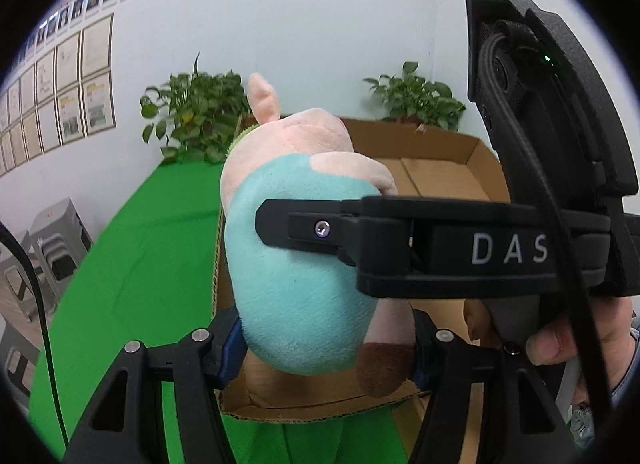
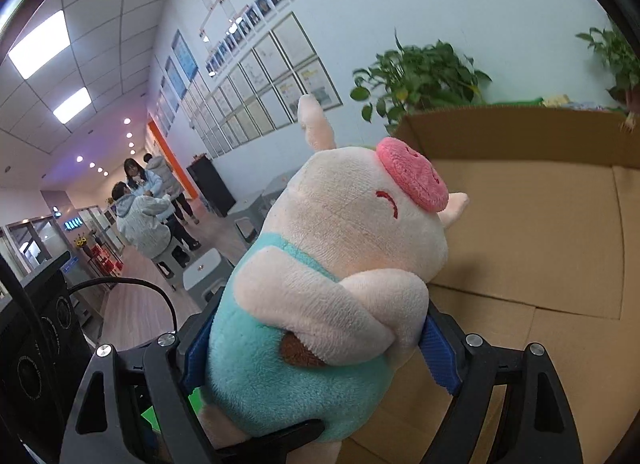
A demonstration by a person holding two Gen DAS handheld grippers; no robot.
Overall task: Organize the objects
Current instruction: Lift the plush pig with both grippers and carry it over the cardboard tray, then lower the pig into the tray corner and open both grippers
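Note:
A plush pig (image 1: pixel 304 264) with a pale pink head and teal body is held up over an open cardboard box (image 1: pixel 440 176). My left gripper (image 1: pixel 324 348) is shut on the pig's lower body, its blue pads pressed into both sides. My right gripper (image 2: pixel 316 348) is also shut on the pig (image 2: pixel 340 248), around its teal belly. The right gripper's black finger (image 1: pixel 304 226) crosses the pig in the left wrist view. The pig's snout points toward the box (image 2: pixel 520 232).
The box sits on a green table cover (image 1: pixel 132 264). Potted plants (image 1: pixel 196 116) stand behind the box by the white wall. Grey stools (image 1: pixel 56 240) stand left of the table. People (image 2: pixel 148 208) stand far off in the hallway.

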